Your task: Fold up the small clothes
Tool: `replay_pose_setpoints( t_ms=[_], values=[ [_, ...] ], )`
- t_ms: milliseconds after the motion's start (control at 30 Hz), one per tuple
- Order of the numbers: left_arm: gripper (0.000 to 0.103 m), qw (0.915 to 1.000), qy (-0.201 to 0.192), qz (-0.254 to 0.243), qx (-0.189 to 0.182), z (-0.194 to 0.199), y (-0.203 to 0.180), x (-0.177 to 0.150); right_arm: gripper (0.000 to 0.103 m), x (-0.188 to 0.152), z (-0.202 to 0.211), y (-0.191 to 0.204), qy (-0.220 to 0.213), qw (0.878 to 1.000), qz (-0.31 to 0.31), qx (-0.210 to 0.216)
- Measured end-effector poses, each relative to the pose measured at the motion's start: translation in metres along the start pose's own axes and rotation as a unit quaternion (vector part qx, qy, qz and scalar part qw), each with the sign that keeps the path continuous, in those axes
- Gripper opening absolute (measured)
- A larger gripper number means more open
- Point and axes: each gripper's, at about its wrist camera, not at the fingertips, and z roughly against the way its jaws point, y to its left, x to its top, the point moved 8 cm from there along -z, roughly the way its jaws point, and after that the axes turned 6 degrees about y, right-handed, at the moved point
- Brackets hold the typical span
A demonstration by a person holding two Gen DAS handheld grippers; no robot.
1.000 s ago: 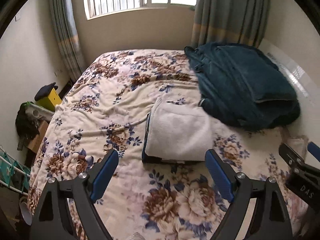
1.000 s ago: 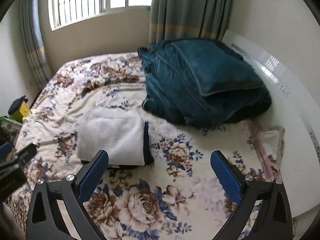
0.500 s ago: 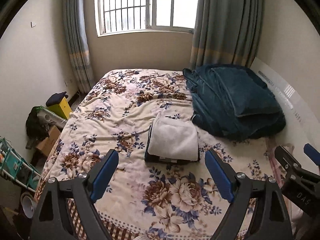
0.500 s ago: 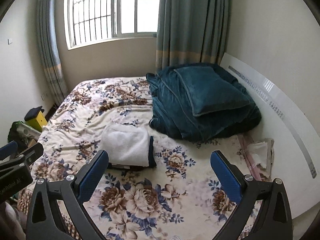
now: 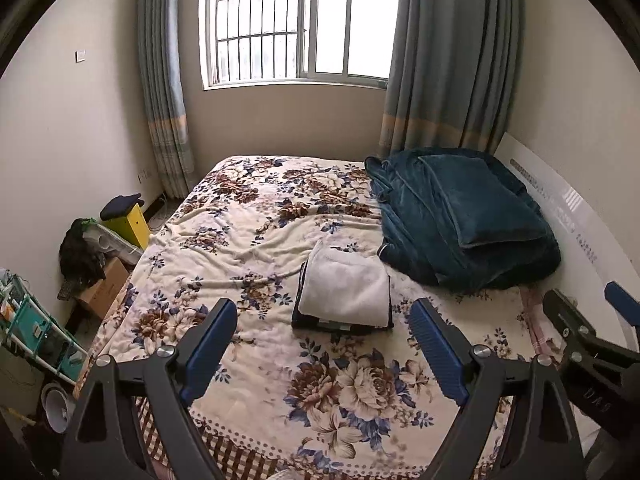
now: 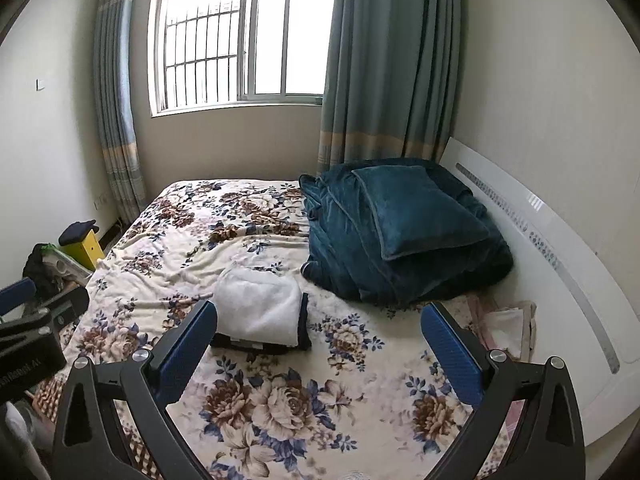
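Your left gripper (image 5: 322, 328) and right gripper (image 6: 320, 334) both gape wide, holding nothing. The folded white garment (image 5: 346, 286) sits atop a dark one mid-bed on the floral blanket (image 5: 256, 240), beside the teal quilt (image 5: 464, 220). Re-approach carelessly and a finger could snag the top layer (undoing the fold). Compared with a second ago, you've pulled back; the stack looks smaller.

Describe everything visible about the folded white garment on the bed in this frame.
The white garment looks like thick, fleecy fabric, folded into a neat rectangle with a rounded far-left corner. It lies flat on top of a folded dark item whose navy edge shows along its sides and front. The stack rests on the floral blanket, apart from the teal bedding. Neither tool touches it; both are open.
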Motion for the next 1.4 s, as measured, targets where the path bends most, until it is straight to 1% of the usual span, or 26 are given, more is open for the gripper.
replay_pose_setpoints(
  t_ms=[67, 100, 133, 167, 367, 1067, 1400],
  values=[
    [0.088, 1.0000, -0.005, 0.000, 0.003, 0.004, 0.001, 0.001, 0.103, 0.000, 0.005, 0.000, 0.001, 1.000, -0.001, 0.001],
    [0.090, 1.0000, -0.006, 0.000, 0.003, 0.005, 0.001, 0.001, 0.103, 0.000, 0.007, -0.001, 0.000, 1.000, -0.001, 0.000],
    [0.099, 1.0000, -0.008, 0.000, 0.004, 0.006, 0.002, 0.001, 0.103, 0.000, 0.003, -0.001, 0.001, 1.000, 0.000, 0.000],
    [0.103, 0.9999, -0.011, 0.001, 0.005, 0.007, 0.002, 0.001, 0.103, 0.000, 0.003, -0.001, 0.001, 1.000, 0.000, 0.001],
    [0.103, 0.9997, -0.023, 0.000, 0.006, 0.016, 0.001, 0.004, 0.103, 0.001, 0.008, -0.004, 0.001, 1.000, -0.004, 0.004],
    [0.103, 0.9998, -0.020, -0.002, 0.000, 0.017, -0.002, 0.001, 0.103, 0.004, 0.008, -0.004, 0.000, 1.000, -0.007, 0.005],
    [0.103, 0.9998, -0.021, -0.002, 0.003, 0.016, -0.001, 0.003, 0.103, 0.006, 0.009, -0.002, 0.001, 1.000, -0.009, 0.008]
  ],
)
